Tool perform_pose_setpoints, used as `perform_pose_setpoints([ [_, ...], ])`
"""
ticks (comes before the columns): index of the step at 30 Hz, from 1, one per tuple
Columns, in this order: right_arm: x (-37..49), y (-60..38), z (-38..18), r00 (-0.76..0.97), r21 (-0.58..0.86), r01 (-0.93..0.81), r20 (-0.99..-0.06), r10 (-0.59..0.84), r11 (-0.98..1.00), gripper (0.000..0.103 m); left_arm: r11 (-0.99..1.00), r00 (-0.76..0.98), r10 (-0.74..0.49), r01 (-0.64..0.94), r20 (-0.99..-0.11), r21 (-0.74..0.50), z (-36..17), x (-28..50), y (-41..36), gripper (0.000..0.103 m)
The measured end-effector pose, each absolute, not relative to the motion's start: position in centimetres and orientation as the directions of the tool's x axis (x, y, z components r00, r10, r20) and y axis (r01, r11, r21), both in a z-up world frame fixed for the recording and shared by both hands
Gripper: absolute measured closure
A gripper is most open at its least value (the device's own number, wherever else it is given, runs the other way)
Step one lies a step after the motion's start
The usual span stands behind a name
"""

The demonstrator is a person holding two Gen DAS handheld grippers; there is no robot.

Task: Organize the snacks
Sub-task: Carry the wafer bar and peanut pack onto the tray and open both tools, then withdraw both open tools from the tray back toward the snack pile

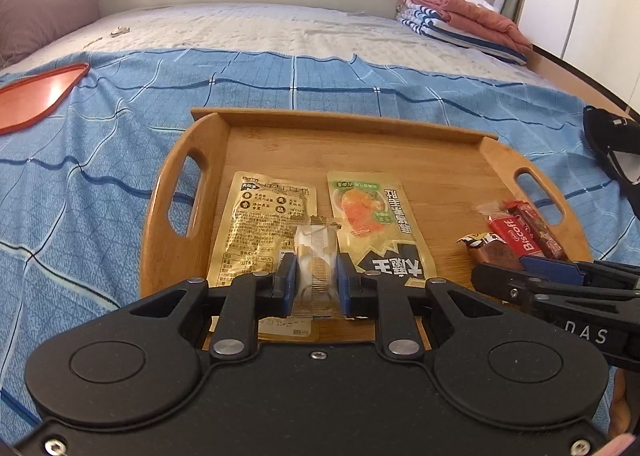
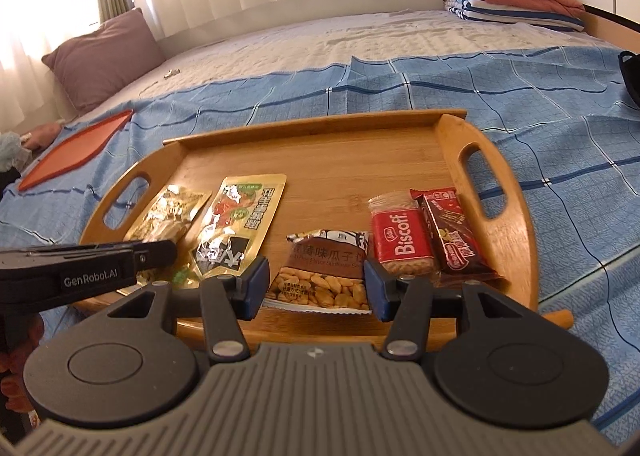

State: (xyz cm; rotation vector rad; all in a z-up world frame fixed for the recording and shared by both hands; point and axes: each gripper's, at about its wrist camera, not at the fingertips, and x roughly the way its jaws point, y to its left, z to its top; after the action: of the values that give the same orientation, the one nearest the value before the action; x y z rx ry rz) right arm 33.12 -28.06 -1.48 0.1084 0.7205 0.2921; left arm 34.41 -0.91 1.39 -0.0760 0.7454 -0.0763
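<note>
The left claw (image 1: 316,276) is pinching a small clear-wrapped snack (image 1: 314,256), the right claw (image 2: 316,284) is gripping a sunflower-seed packet (image 2: 324,268) near the bamboo tray's (image 2: 312,330) front rim; its back half is lying bare.

Wooden tray (image 1: 208,192) near edge hidden behind left tongs (image 1: 316,276) body; gold packet (image 1: 256,232) bottom covered too; black item (image 1: 612,152) right of tray cut off, unidentifiable
</note>
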Motion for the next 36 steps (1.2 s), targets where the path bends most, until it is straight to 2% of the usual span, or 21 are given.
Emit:
perform_pose_setpoints([
  [7,33.3,-27.6,-1.8,0.721,0.160,-0.243,-0.630,0.288,0.957,0.048,0.995,0.741,-0.093,0.048,-0.666,-0.086,1.2,34.5,-1.1,0.082],
  [9,33.1,-27.5,-1.8,0.722,0.151,-0.251,-0.629,0.289,0.956,0.044,0.995,0.738,-0.098,0.050,-0.668,-0.091,1.3,34.4,-1.1,0.082],
  [11,32.8,-27.5,-1.7,0.722,0.157,-0.256,-0.625,0.297,0.954,0.043,0.994,0.737,-0.100,0.050,-0.668,-0.094,1.6,34.1,-1.0,0.077],
  [13,32.3,-27.6,-1.4,0.726,0.162,-0.259,-0.618,0.302,0.952,0.034,0.995,0.744,-0.097,0.051,-0.661,-0.088,2.0,33.5,-0.9,0.065],
  [22,29.8,-28.2,1.1,0.746,0.168,-0.261,-0.589,0.309,0.951,0.028,0.997,0.761,-0.082,0.064,-0.644,-0.051,4.4,29.8,-0.9,0.042],
  [31,24.9,-28.9,4.0,0.770,0.158,-0.274,-0.555,0.315,0.949,0.023,0.994,0.787,-0.093,0.107,-0.610,-0.013,7.5,23.3,-1.2,0.028],
  [36,21.3,-29.6,5.0,0.778,0.169,-0.273,-0.540,0.321,0.947,0.020,0.990,0.790,-0.126,0.142,-0.600,-0.021,8.6,18.4,-1.0,0.025],
])
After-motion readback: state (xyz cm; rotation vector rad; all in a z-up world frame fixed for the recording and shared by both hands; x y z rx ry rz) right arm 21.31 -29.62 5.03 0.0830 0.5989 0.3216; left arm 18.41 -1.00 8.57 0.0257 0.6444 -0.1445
